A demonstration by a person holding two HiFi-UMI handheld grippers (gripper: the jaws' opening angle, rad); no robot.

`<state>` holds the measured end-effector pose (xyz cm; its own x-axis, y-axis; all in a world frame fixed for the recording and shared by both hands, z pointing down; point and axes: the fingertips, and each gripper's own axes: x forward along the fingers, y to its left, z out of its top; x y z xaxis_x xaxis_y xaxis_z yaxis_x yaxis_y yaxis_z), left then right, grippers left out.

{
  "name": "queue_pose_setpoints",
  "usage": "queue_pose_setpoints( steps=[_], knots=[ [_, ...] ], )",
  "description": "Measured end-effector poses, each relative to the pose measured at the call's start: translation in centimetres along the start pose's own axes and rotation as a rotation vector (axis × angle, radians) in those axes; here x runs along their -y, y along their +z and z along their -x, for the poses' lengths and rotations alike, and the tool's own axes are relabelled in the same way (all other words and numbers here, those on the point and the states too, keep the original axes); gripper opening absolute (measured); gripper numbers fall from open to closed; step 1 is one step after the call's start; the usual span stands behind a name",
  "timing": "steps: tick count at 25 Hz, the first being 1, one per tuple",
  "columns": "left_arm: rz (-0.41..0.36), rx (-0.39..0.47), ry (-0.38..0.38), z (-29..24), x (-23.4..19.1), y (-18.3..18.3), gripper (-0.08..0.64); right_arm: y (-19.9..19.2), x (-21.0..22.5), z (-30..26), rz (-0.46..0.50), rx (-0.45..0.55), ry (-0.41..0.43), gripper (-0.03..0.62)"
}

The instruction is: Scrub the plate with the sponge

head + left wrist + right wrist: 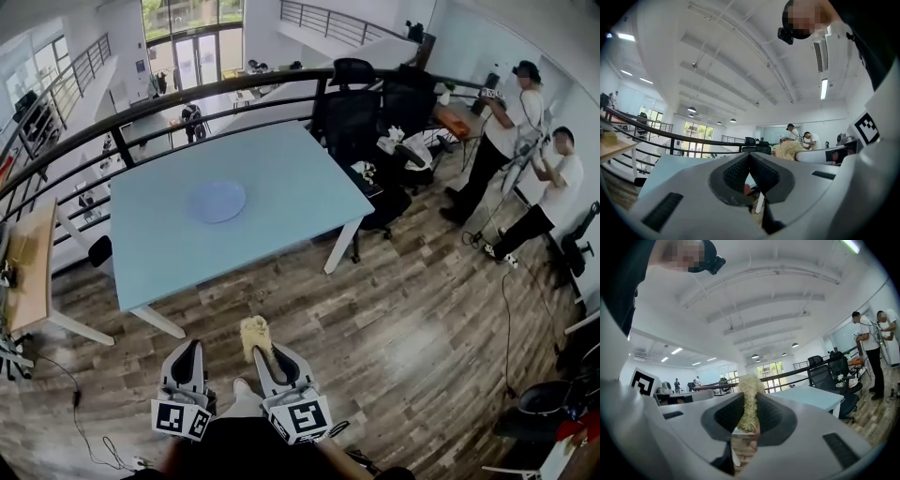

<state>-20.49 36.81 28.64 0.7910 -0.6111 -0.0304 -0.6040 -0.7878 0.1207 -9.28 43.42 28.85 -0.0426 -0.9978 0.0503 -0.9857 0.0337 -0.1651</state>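
Right gripper view: your right gripper (749,403) pinches the sponge (750,385); your left gripper (749,161) is closed, empty. The plate (217,201) lies well away, unheld, so scrubbing could skid it off the table (291,169).

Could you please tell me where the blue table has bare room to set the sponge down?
The table carries only the plate. Bare: the wide stretch between plate and the chair-side edge, and the strip from plate to the near edge. Crowding is off the table, around the office chairs.
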Motion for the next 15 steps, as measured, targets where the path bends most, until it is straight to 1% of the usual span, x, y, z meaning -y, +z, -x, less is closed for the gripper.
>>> queue_pose_setpoints(
  steps=[9, 15],
  knots=[
    [0.011, 0.014, -0.018, -2.0, -5.1, 0.7, 0.002, 0.4, -1.7, -5.2, 0.019, 0.009, -0.013, 0.072],
    [-0.005, 0.020, -0.041, -3.0, -8.7, 0.9, 0.002, -0.2, -2.8, -8.5, 0.018, 0.010, -0.037, 0.072]
  ],
)
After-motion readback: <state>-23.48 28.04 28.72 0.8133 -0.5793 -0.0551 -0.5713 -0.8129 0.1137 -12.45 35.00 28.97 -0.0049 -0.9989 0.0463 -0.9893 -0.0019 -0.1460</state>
